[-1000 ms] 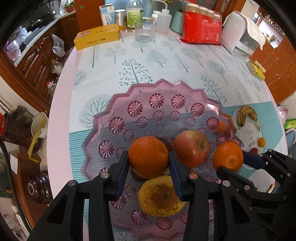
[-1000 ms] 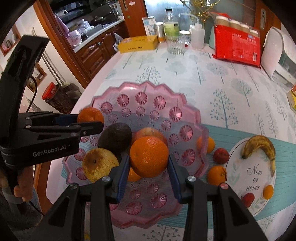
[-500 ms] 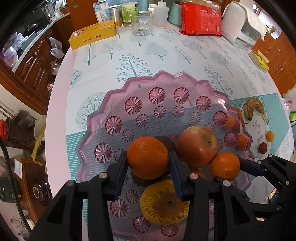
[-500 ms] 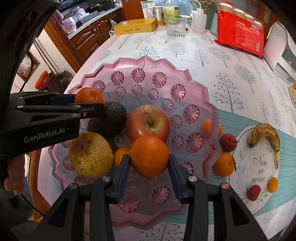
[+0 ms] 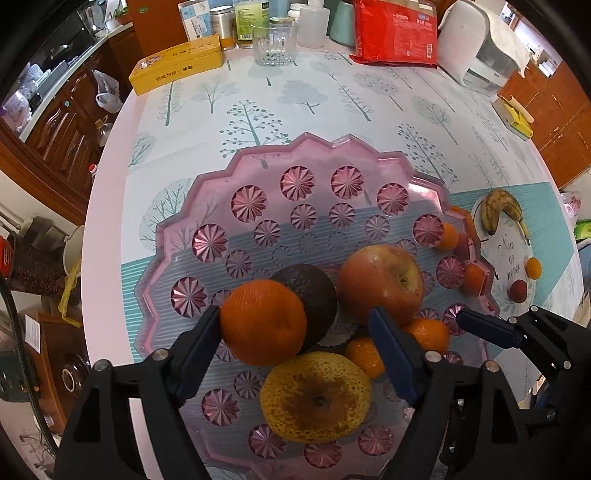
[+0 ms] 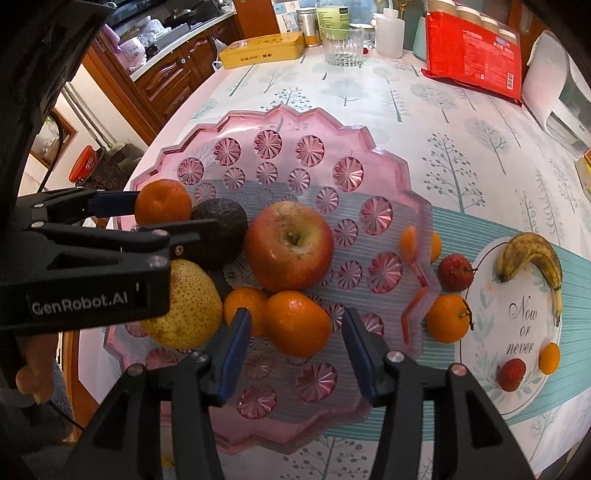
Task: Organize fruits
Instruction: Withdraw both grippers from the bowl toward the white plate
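A pink scalloped tray (image 5: 258, 162) holds an apple (image 5: 380, 280), a dark avocado (image 5: 314, 291), a speckled pear (image 5: 314, 398) and several oranges. My left gripper (image 5: 295, 325) points down over the tray with its jaws opening. A large orange (image 5: 264, 321) leans on its left pad, and the right pad stands well apart from it. My right gripper (image 6: 297, 326) is also opening. A smaller orange (image 6: 297, 323) sits on the tray (image 6: 388, 155) between its pads, with a gap on each side. In the right wrist view the left gripper (image 6: 175, 214) sits beside the avocado (image 6: 221, 221).
A white plate (image 6: 517, 369) right of the tray carries a banana (image 6: 532, 258) and small fruits. A lychee (image 6: 454, 271) and a mandarin (image 6: 447, 317) lie between plate and tray. A glass (image 5: 274, 42), a yellow box (image 5: 177, 68) and a red packet (image 5: 393, 31) stand at the far edge.
Both grippers were shut on their oranges and have now spread their jaws. The left jaws opened wide and the right ones less. Both oranges now rest among the fruit in the tray.
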Available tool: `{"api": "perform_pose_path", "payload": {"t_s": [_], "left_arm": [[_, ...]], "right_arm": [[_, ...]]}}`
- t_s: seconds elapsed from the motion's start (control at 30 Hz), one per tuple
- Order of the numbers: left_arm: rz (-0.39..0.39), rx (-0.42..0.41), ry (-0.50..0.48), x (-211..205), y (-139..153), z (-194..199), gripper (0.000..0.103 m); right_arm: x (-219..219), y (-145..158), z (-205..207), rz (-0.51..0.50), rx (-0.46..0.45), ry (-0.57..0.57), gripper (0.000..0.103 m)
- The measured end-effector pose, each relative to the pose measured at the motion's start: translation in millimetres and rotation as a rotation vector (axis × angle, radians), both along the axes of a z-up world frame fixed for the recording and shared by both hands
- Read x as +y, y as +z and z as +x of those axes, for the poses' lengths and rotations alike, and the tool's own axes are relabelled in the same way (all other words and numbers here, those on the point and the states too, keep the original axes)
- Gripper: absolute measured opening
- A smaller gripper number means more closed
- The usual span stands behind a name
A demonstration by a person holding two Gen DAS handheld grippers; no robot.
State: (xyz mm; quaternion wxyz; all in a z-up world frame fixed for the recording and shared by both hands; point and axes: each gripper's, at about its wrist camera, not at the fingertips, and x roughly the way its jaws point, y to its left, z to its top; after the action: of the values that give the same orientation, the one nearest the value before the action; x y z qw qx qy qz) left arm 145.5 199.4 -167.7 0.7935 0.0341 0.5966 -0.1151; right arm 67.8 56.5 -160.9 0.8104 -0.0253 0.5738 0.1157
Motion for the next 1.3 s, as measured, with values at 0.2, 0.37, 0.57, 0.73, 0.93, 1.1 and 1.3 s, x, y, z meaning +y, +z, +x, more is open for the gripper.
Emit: {"api": "perform_pose_path", "payload": {"t_s": [0.2,0.37,0.57,0.73,0.93,1.1,1.3], "left_arm": [[-0.015,0.013,0.012,-2,2,-3,0.090],[-0.011,0.006,0.011,-3,5,-6,0.090],[0.000,-0.017,-0.002,-9,14,-14,0.091],[-0.007,-0.037,-0.023,-16,25,-23,0.091],[-0.002,-0.063,-0.050,-25,37,-36,0.091],[-0.004,-0.082,-0.058,-31,46,-44,0.091],[-0.005,-0.094,-0.075,-41,54,-52,0.091]], "right_arm": [[-2,1,-3,0.008,0.001,-0.008,0.053],[-5,4,-8,0.012,-0.008,-0.010,0.053],[-7,9,-15,0.017,-0.020,-0.011,0.053],[-8,14,-24,0.022,-0.036,-0.012,0.053],[-10,22,-32,0.024,-0.056,-0.015,0.053],[-15,30,-39,0.020,-0.077,-0.018,0.053],[-24,40,-49,0.018,-0.099,-0.032,0.053]]}}
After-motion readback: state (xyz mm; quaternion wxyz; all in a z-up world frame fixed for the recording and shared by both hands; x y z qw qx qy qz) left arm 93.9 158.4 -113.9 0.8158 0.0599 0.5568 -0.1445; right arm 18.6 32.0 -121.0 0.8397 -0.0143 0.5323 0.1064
